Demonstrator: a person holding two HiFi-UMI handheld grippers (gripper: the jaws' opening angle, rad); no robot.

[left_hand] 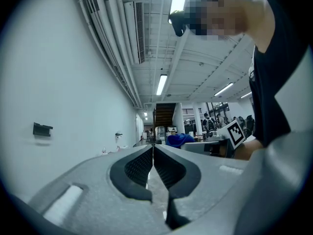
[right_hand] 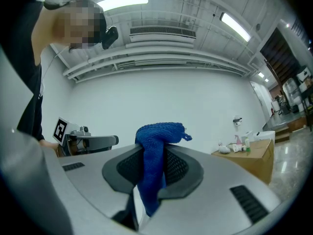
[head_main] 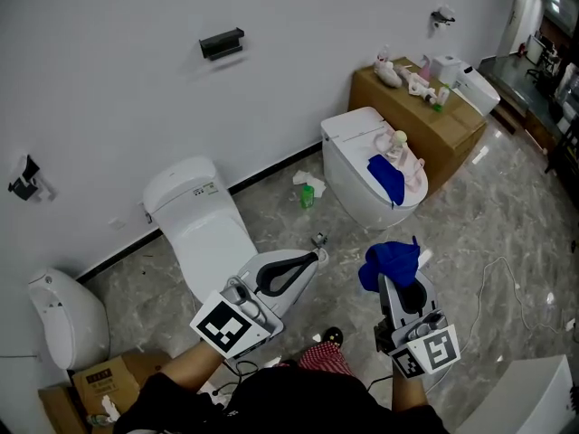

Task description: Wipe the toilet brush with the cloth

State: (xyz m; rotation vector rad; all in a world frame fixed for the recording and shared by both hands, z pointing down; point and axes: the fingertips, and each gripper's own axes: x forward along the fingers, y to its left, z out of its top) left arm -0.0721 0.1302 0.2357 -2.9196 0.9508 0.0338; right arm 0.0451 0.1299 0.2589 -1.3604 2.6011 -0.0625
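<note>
Blue cloth (head_main: 389, 262): bunched and clamped in the jaws of the right gripper (head_main: 401, 287). In the right gripper view its long axis runs top to bottom between the pads, with a folded wad above the jaw tips and the tail hanging below.
Right gripper: roughly level, pointing toward the far white toilet (head_main: 355, 183).
Left gripper (head_main: 317, 257): jaws pressed together, nothing between them; just beside the right gripper, above the marble floor (head_main: 488, 215).
Second blue cloth (head_main: 387, 179): draped on that toilet's lid
</note>
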